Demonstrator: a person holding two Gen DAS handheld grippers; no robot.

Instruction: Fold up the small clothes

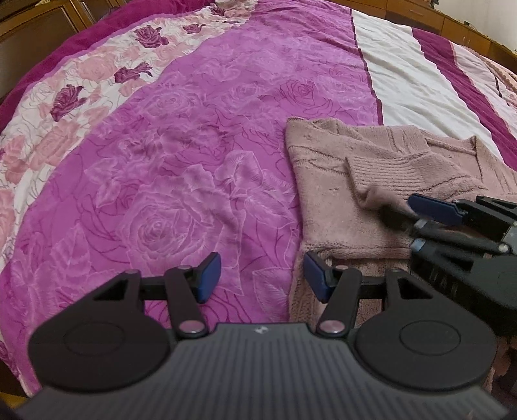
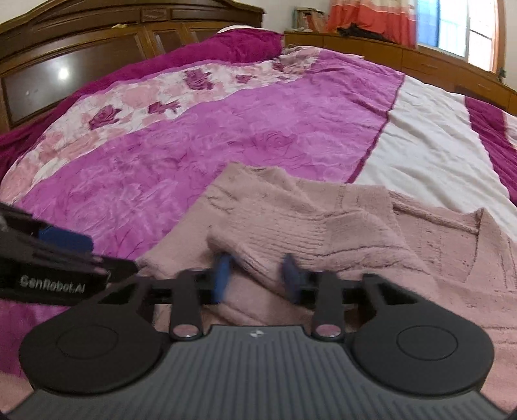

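A fuzzy pink knit sweater (image 1: 326, 200) (image 2: 420, 245) lies on the bed, one ribbed sleeve (image 1: 387, 171) (image 2: 284, 226) folded across its body. My right gripper (image 2: 257, 279) (image 1: 414, 223) sits low over the sleeve end. Its blue pads (image 2: 221, 278) look blurred and stand apart, with sweater fabric between them. My left gripper (image 1: 263, 278) is open at the sweater's left hem edge. Only bedspread shows between its fingers, and its right pad (image 1: 315, 279) is next to the hem. In the right wrist view one left finger (image 2: 64, 240) shows at the left edge.
A magenta rose-patterned bedspread (image 1: 161, 168) (image 2: 226, 135) covers the bed, with a white band (image 1: 413, 74) at the right. A wooden headboard (image 2: 64, 64) stands at the far end. A wooden ledge (image 2: 387, 51) and a curtained window (image 2: 452, 29) lie beyond the bed.
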